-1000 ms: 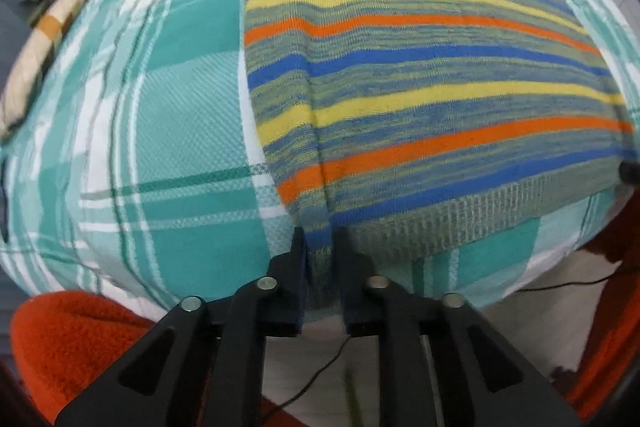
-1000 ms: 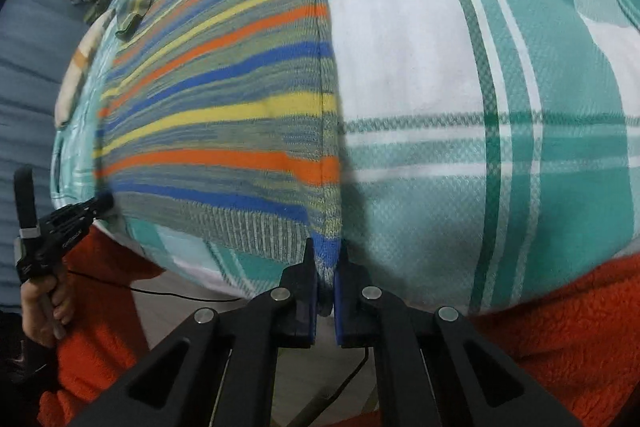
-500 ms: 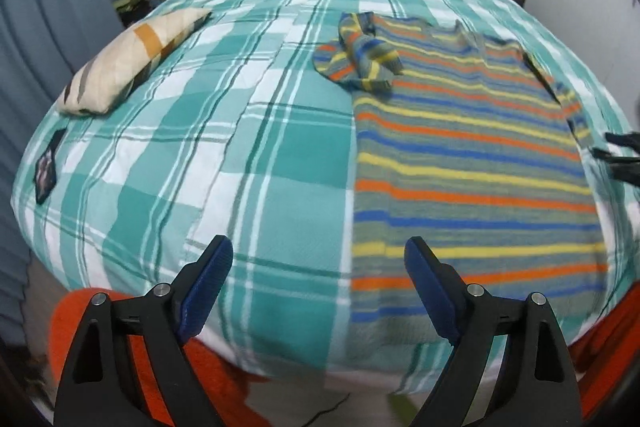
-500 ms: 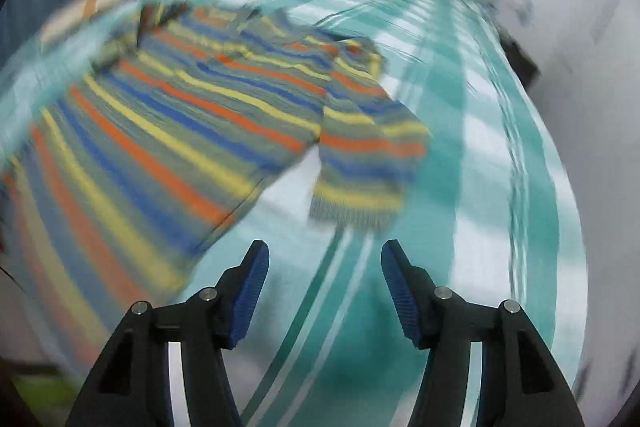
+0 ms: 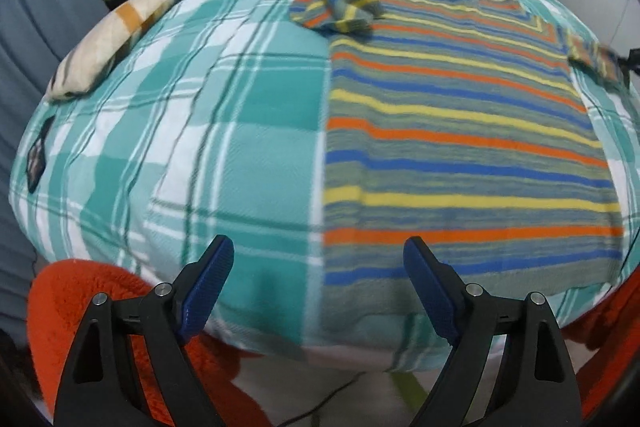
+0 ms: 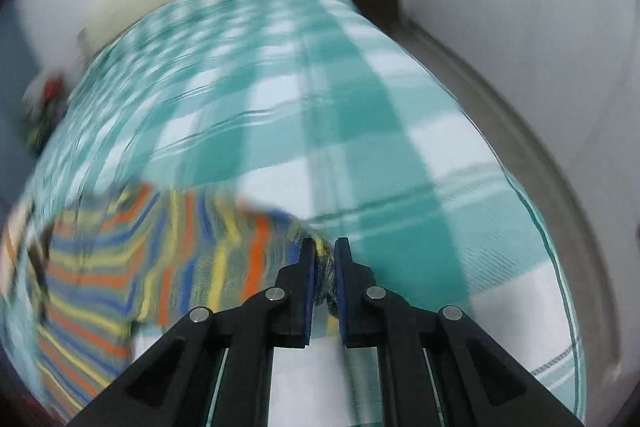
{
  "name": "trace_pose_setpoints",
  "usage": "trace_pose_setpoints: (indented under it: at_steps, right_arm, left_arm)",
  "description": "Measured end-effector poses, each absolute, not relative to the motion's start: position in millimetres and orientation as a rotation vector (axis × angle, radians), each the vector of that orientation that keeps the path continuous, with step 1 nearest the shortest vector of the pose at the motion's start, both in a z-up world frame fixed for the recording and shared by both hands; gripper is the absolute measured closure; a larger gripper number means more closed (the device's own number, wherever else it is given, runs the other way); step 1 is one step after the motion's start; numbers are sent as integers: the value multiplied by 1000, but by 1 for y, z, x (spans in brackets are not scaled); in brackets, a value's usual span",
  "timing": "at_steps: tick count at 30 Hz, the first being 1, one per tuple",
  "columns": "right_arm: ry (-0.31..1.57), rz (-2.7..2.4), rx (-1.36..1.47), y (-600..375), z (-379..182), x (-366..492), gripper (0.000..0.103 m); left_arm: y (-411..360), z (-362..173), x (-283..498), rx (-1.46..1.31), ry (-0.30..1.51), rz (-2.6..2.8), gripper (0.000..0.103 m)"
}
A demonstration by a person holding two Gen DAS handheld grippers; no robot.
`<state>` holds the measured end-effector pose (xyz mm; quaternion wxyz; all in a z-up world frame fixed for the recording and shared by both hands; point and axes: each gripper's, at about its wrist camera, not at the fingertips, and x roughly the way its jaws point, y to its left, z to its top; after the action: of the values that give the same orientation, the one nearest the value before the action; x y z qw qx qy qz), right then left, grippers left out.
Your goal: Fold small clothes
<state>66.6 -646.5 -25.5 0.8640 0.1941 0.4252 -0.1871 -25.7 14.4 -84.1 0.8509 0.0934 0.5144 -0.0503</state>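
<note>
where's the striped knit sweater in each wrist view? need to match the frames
Left wrist: the striped knit sweater lies flat across the right half of the picture, one sleeve bunched at its top left corner.
Right wrist: sweater is at lower left, blurred, with a sleeve end pinched in the right gripper.
Shared landmark: the teal and white plaid bedspread under it.
</note>
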Motion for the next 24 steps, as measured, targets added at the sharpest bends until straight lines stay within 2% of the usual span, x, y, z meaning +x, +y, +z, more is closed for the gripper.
trace_pose_setpoints:
  at_steps: [3,6,7,8,10,13,18,19,20,24]
  right_arm:
    - [1008,-428,596,-670,-58,60,95]
    - [975,-401,731,-682,-73,49,94]
    - [932,-390,767,-683,-74,42,85]
    - [905,-396,778,-686,-74,39,67]
    - [855,-429,780,-690,-69,22,54]
    - [816,-373,833,-683,-70,2,54]
    - [878,-321,909,-656,-105,-8,54]
    - [864,-333,894,-652,-108,-5,62]
    - [855,-328,878,-648,-108,-1,100]
    - [886,-439,725,-645,-98,-2,100]
  left_arm:
    - [1,-78,-26,203,1064,-132,15]
    - [-4,-79,-30,228,1056,-149,15]
    - [-6,-81,-31,242,1059,-149,15]
    - [-6,-84,-32,253,1064,-148,15]
    - [-5,-87,-33,248,1073,-150,15]
    - [-2,-87,-30,216,1074,-152,15]
    - [0,-91,-24,171,1095,-154,15]
    - [1,-92,-24,173,1098,-148,15]
    - [2,-91,-25,176,1099,-140,15]
    - [15,-87,-30,166,1084,-111,15]
